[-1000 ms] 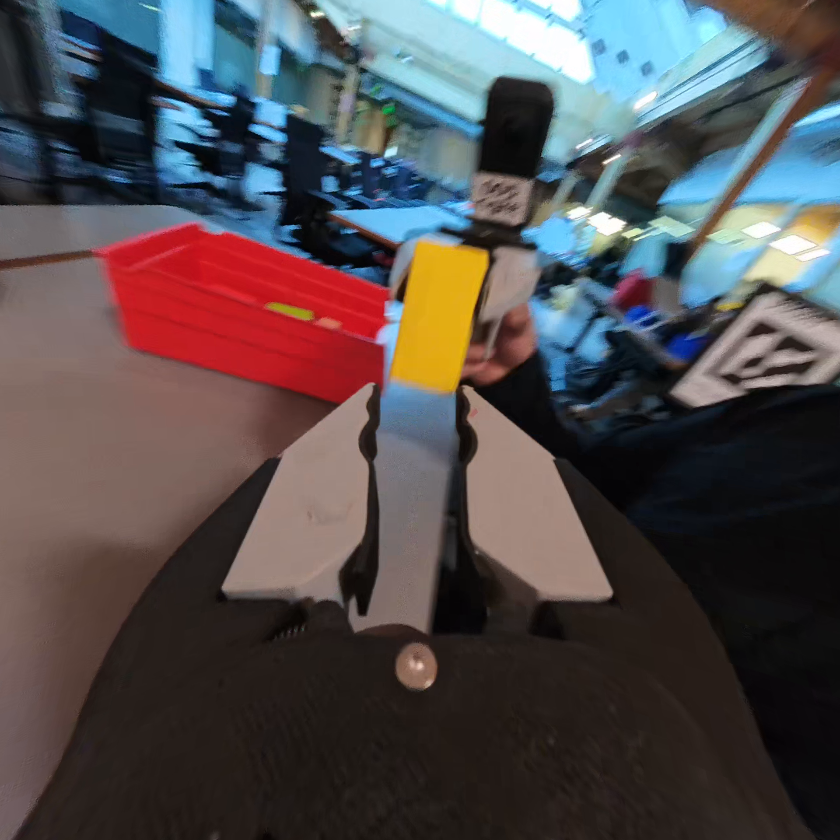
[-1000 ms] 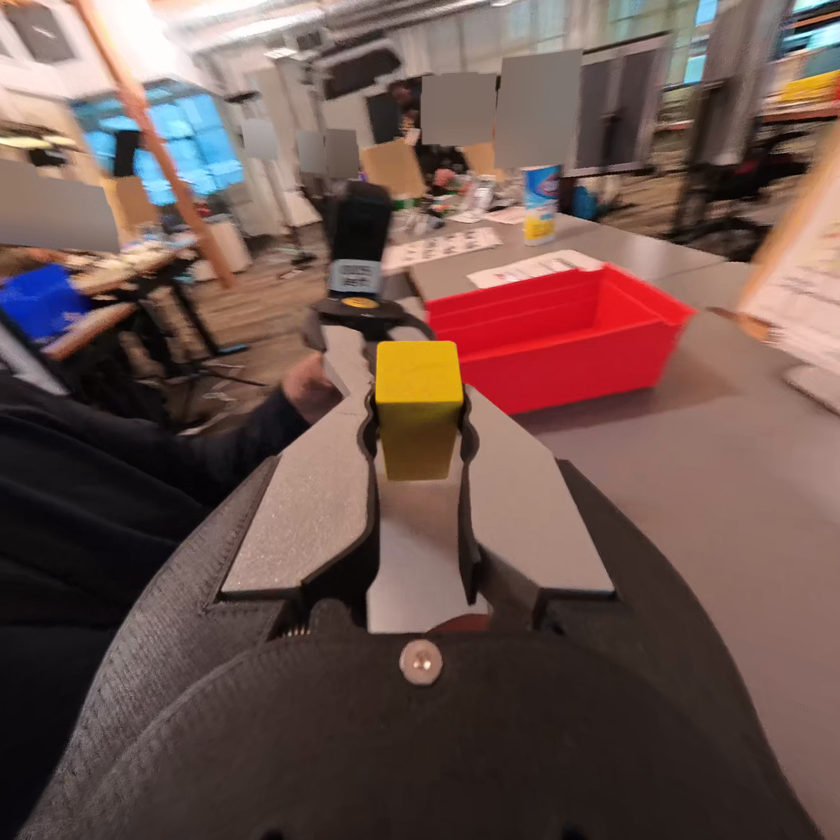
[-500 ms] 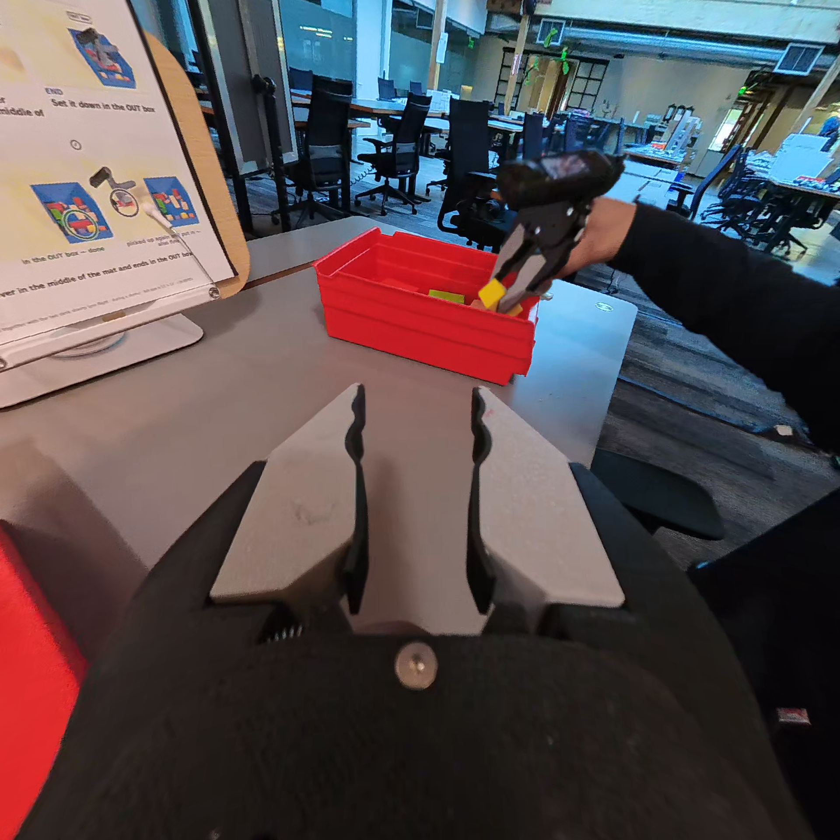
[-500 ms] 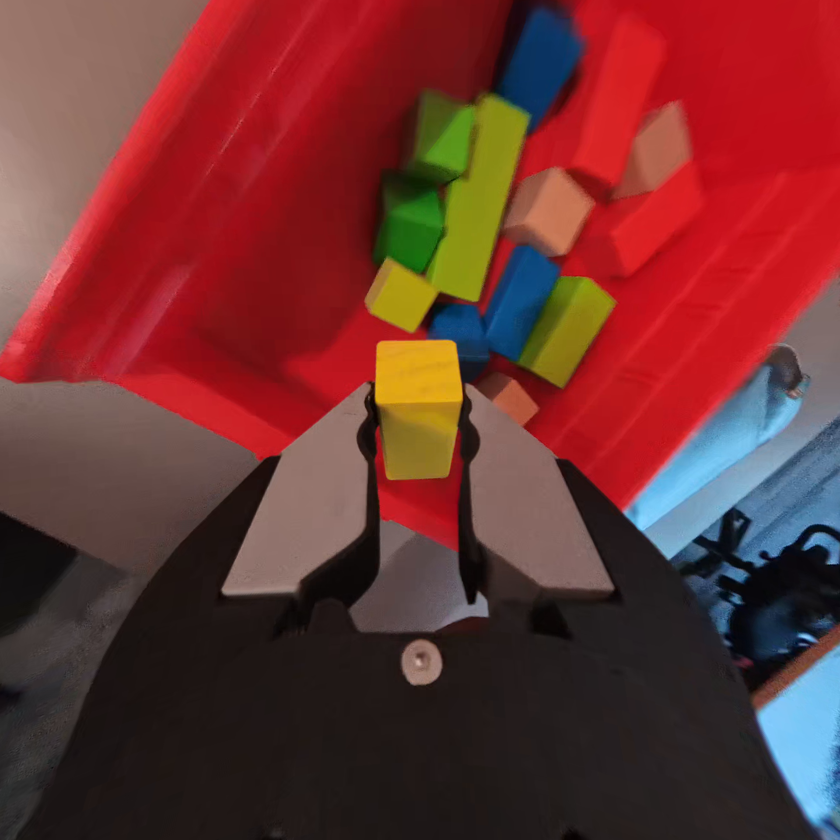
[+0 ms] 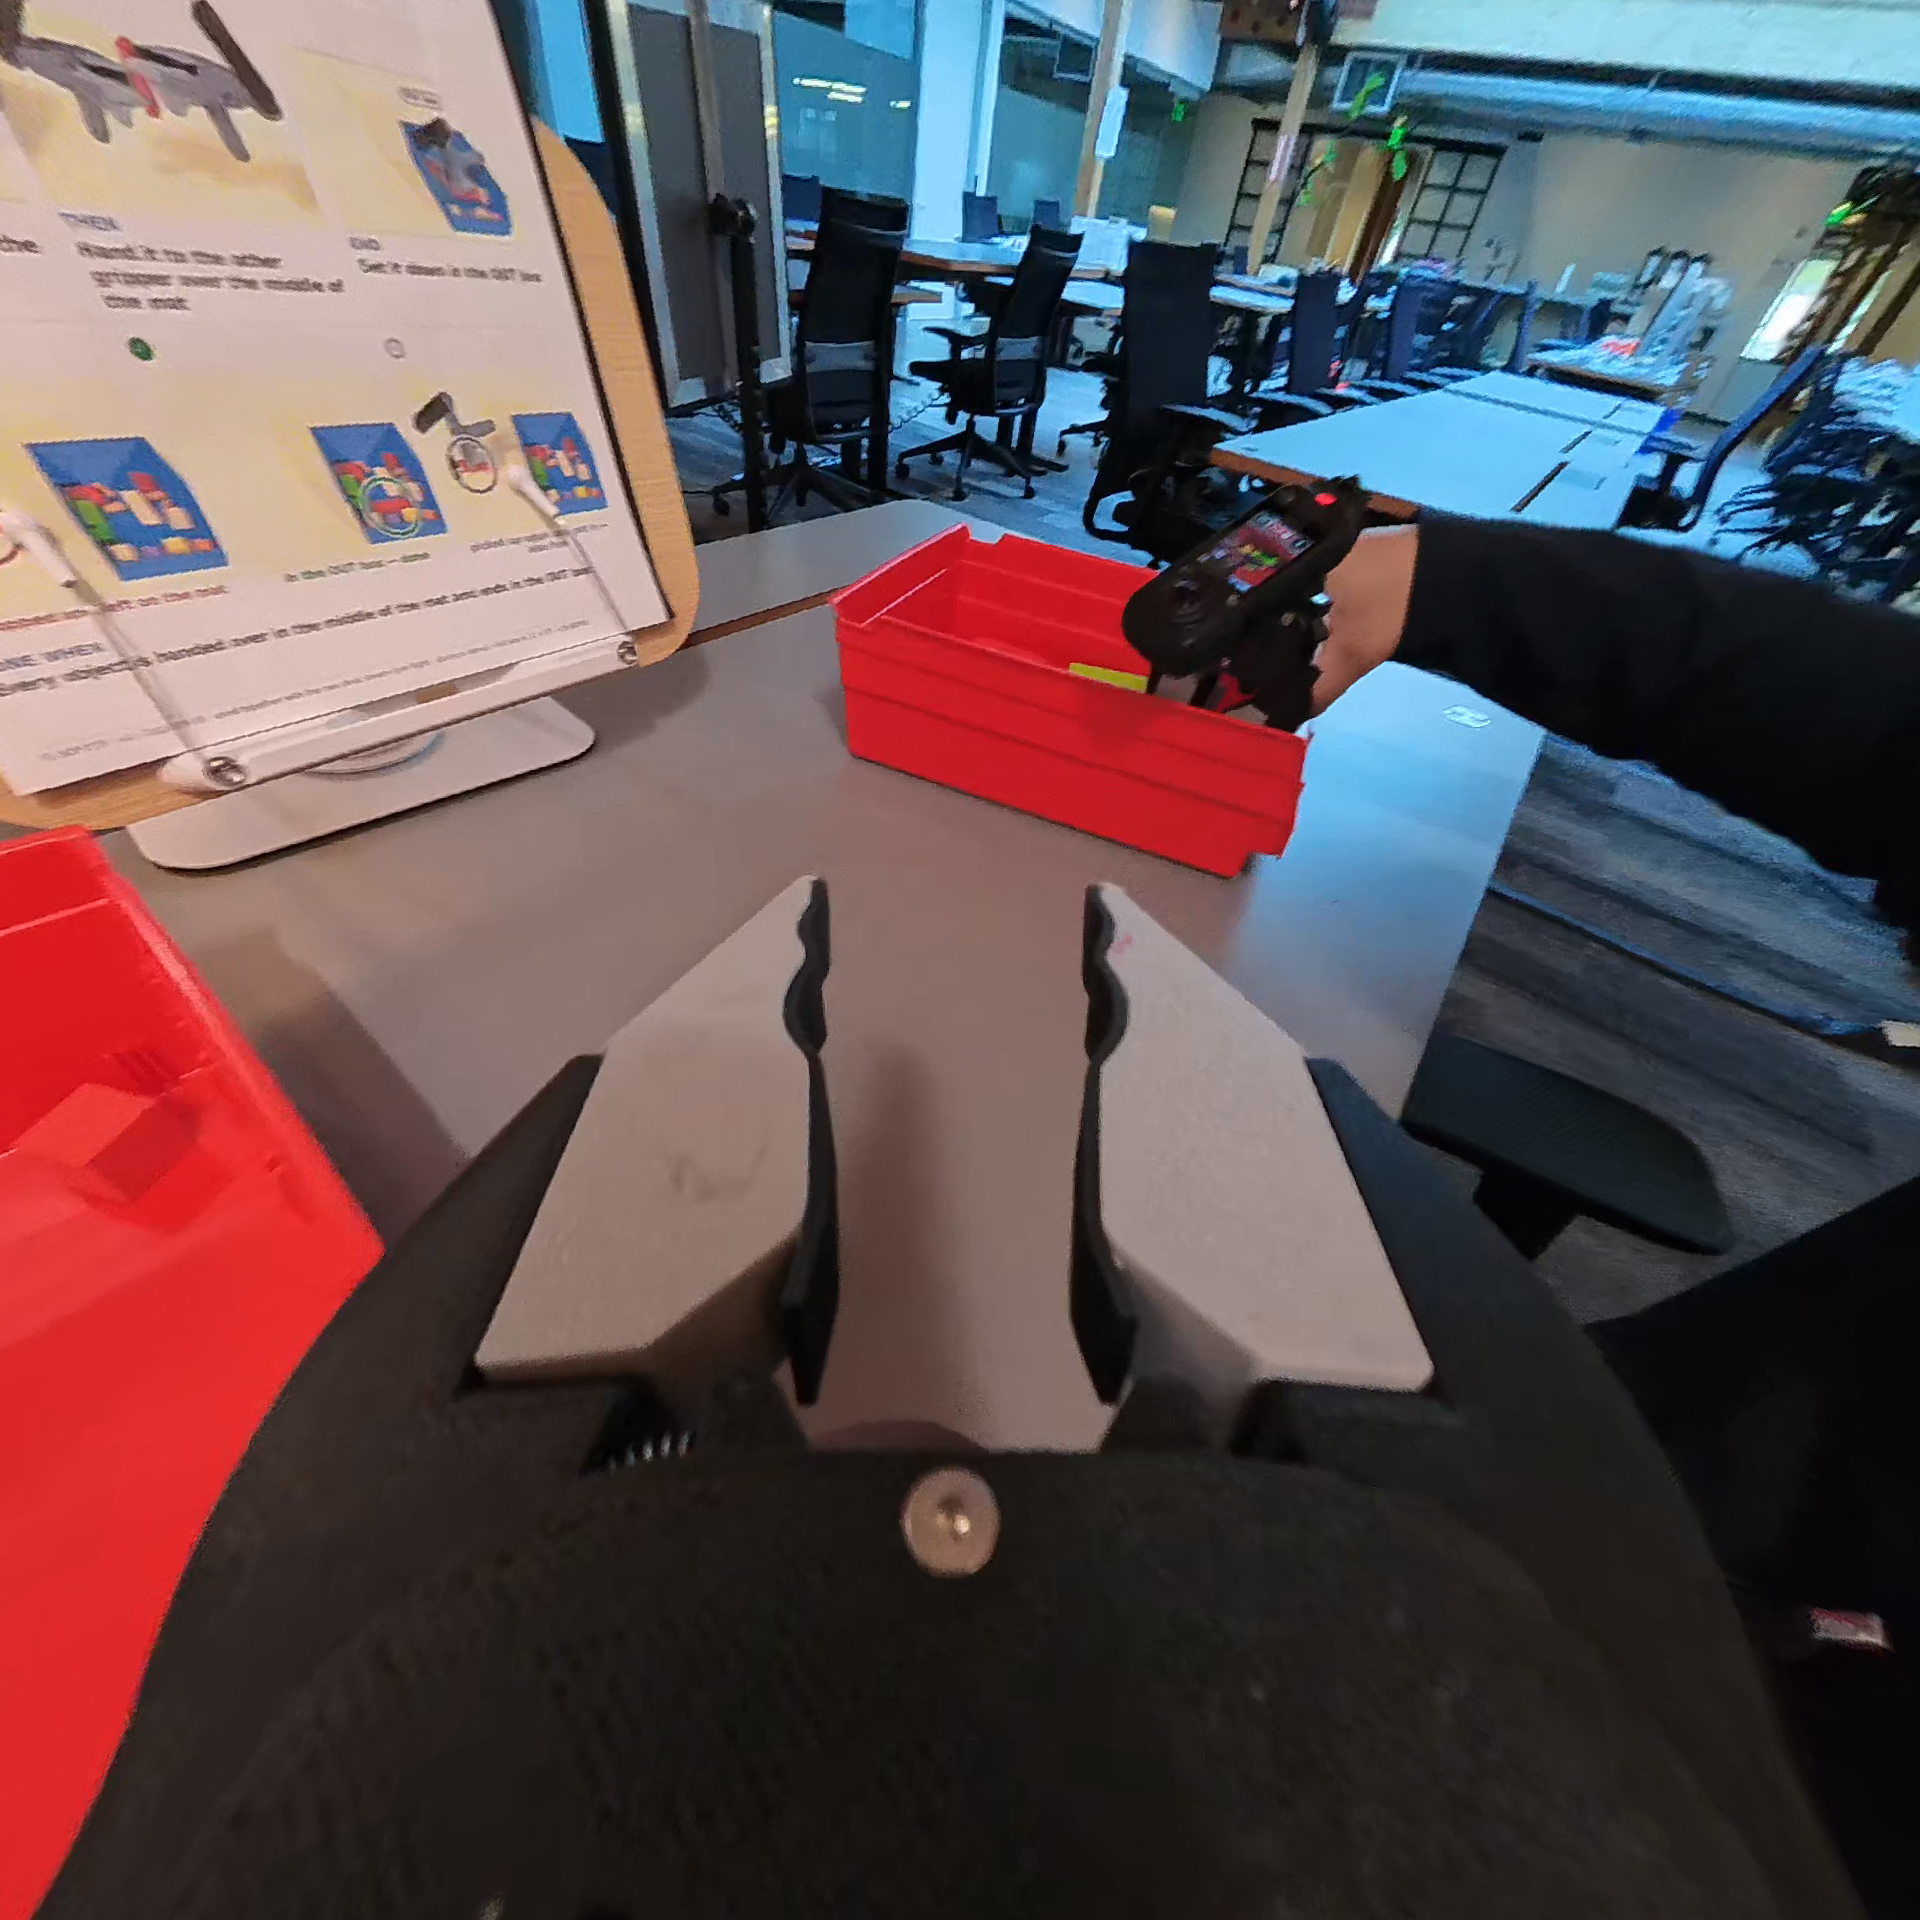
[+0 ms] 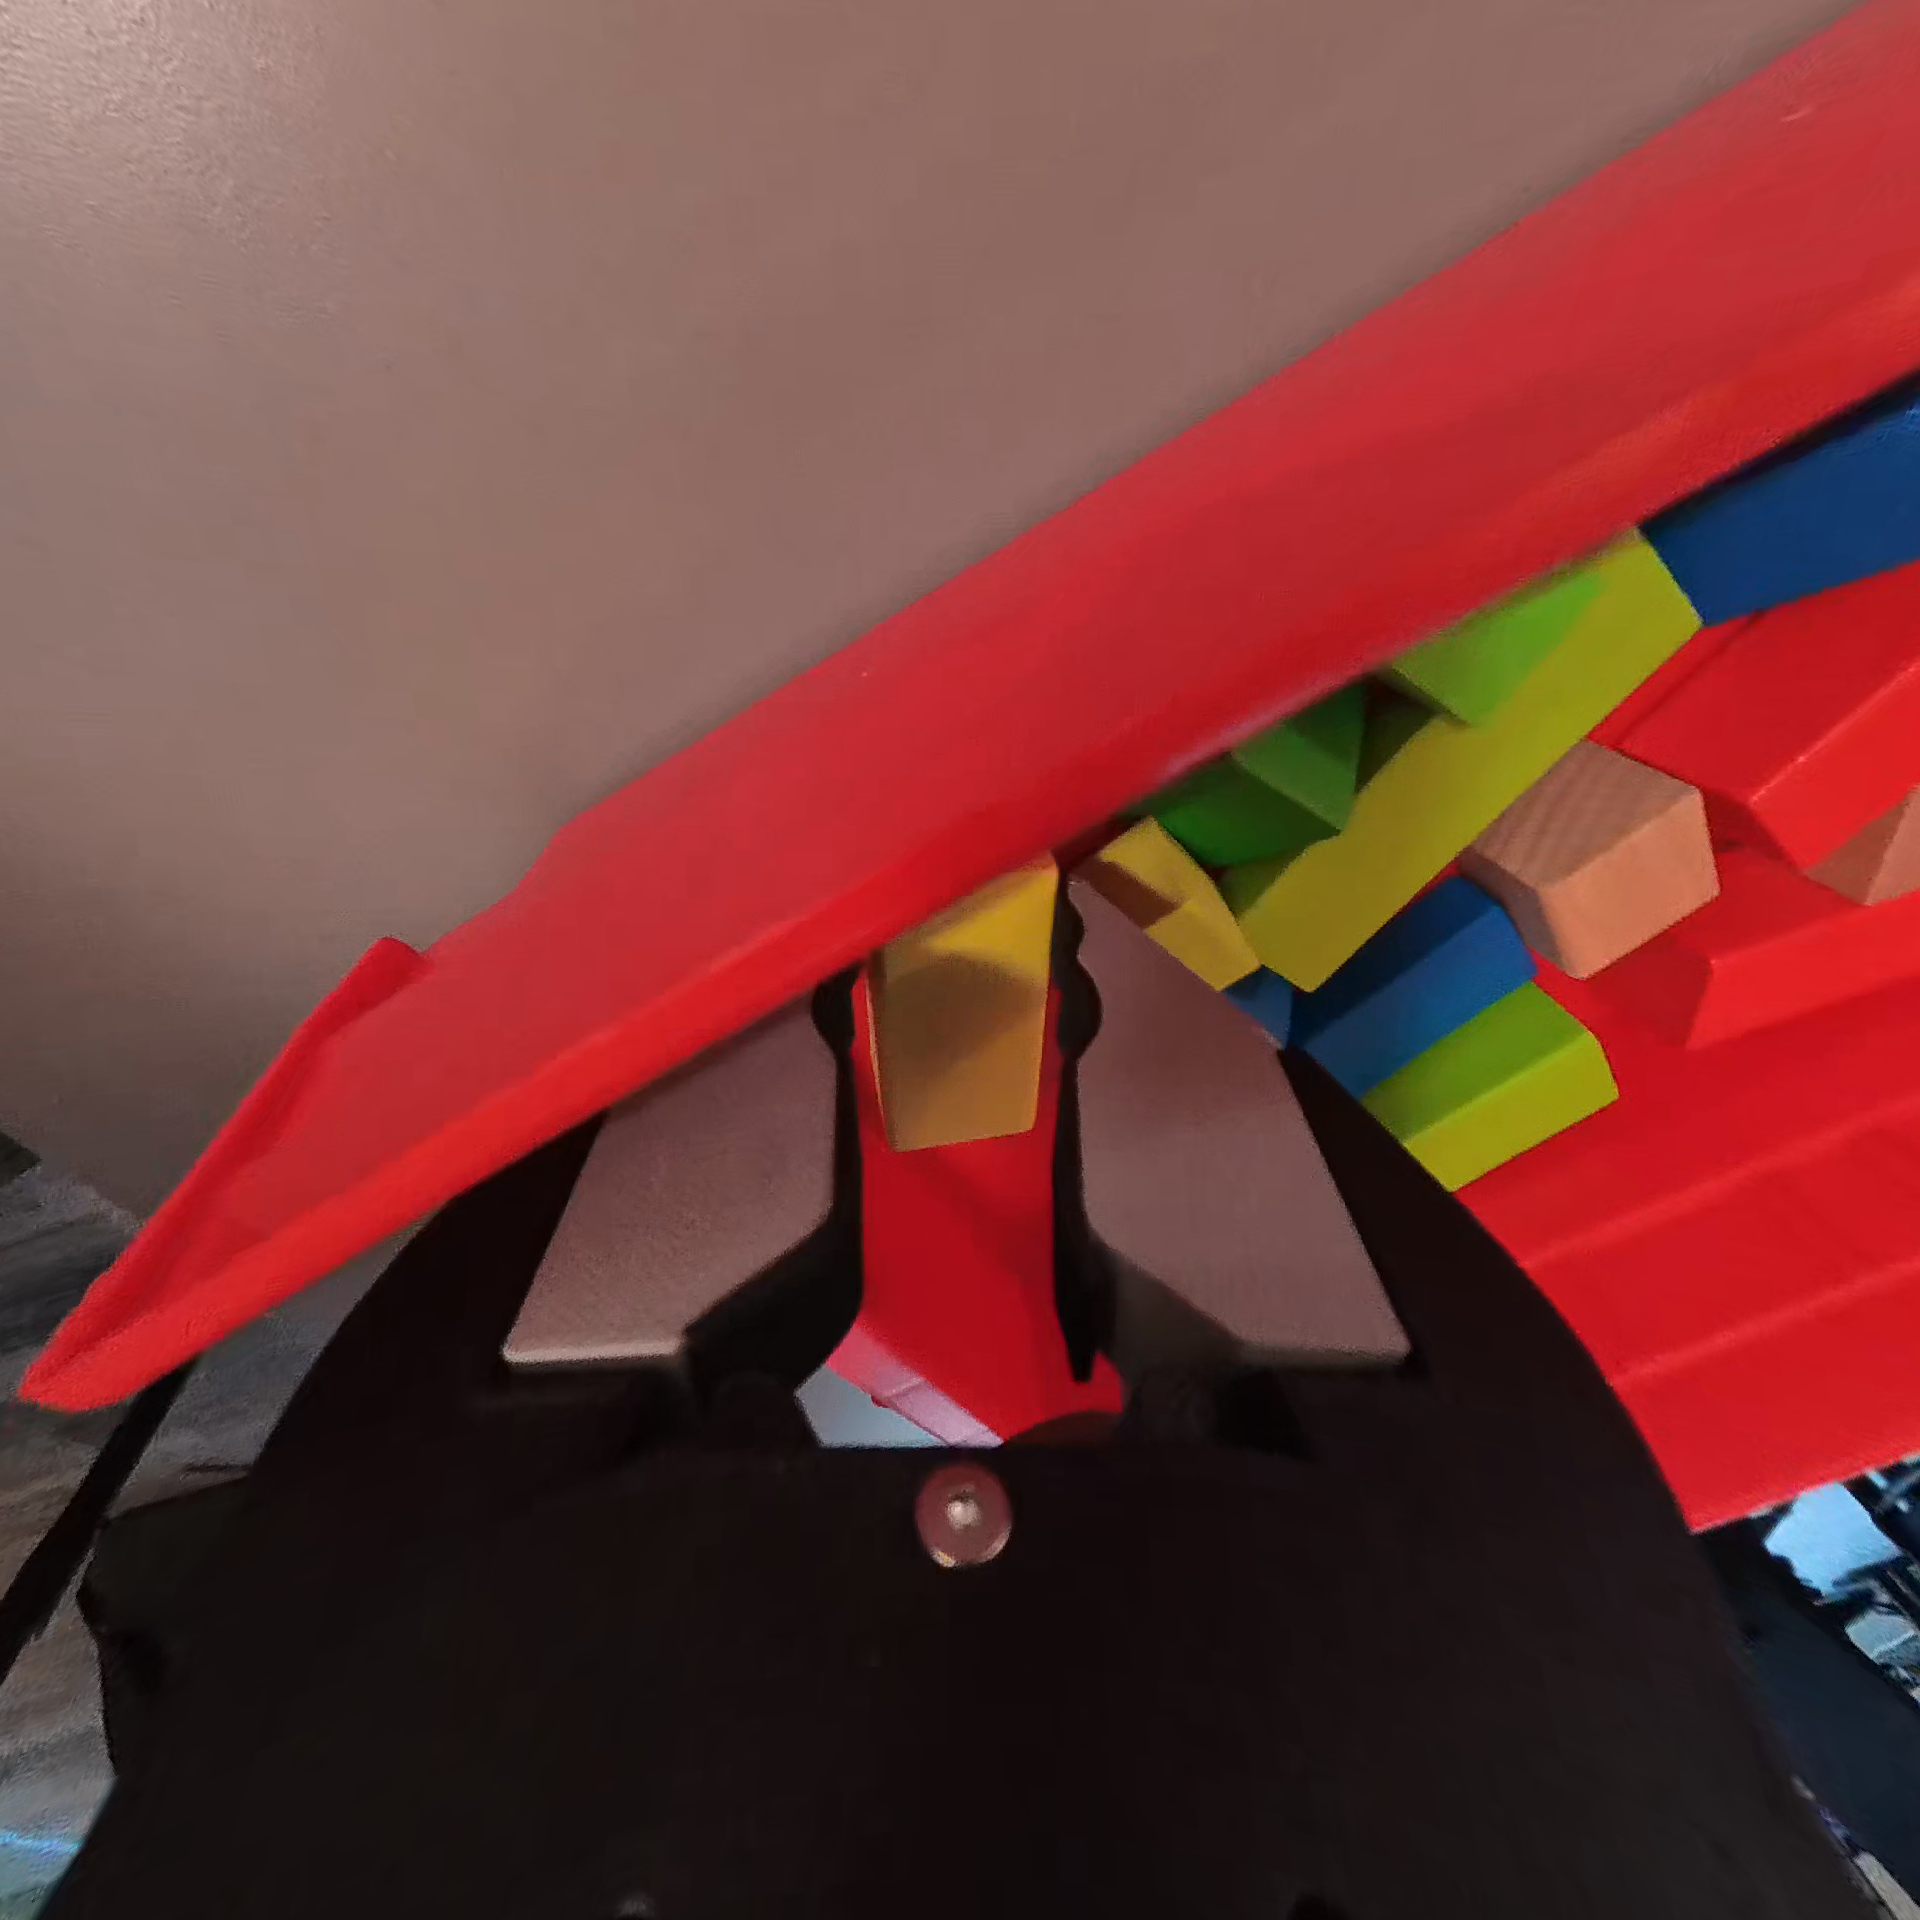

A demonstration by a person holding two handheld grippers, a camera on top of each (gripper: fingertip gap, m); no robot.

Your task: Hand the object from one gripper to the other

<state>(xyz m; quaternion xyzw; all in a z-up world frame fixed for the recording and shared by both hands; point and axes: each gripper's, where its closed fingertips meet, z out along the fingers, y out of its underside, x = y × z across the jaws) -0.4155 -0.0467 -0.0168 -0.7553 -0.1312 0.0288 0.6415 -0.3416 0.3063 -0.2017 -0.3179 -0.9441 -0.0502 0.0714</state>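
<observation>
While the left hand-held gripper hangs above the grey desk with its two grey fingers standing well apart and nothing between them, the right hand-held gripper reaches down inside the red plastic bin at the far right of the desk. The yellow wooden block sits between the right gripper's fingers, close under the bin's near wall. Thin slivers of red show on both sides of the block, between it and the black pads, so the fingers appear to stand off it rather than squeeze it; the picture is a little blurred there.

Beside the yellow block, the bin holds a heap of other wooden blocks: a long lime-green bar, dark green pieces, blue blocks, a plain wood-coloured block and red ones.

From the left wrist view, the right gripper shows tipped into the bin, held by a hand with a dark sleeve. A second red bin stands at the near left, and an instruction sheet on a wooden stand rises behind it.
</observation>
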